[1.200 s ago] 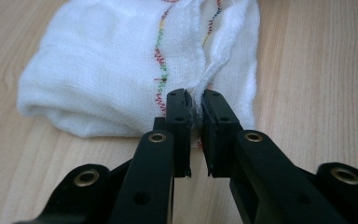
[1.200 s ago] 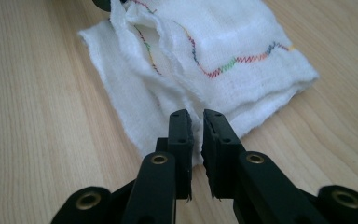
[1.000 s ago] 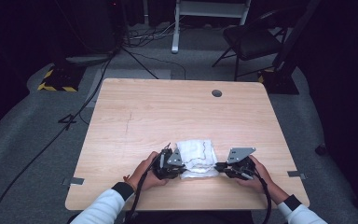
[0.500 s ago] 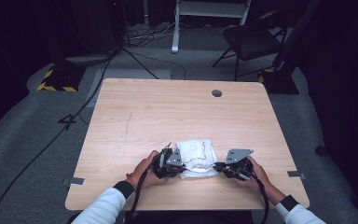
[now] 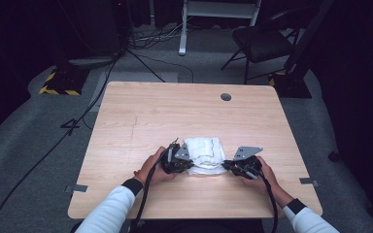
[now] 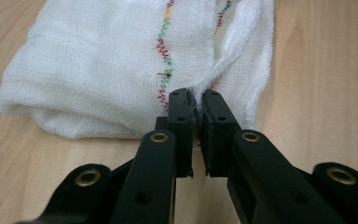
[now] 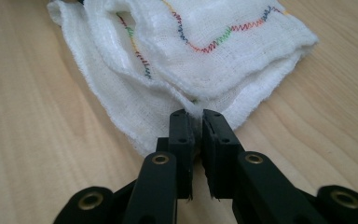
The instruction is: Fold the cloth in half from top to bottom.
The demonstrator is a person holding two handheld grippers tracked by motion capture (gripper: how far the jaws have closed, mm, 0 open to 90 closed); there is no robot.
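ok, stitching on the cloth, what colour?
Multicoloured zigzag thread, red, green, yellow and blue, on the white cloth; clearest in the right gripper view.

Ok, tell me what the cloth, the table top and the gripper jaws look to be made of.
Cloth: white woven gauze, likely cotton; open weave, fuzzy edges, multicoloured zigzag stitching.
Table top: pale wood or wood-look laminate; grain lines, matte sheen.
Left gripper and right gripper: black matte jaws, probably plastic, with brass-coloured rivets.
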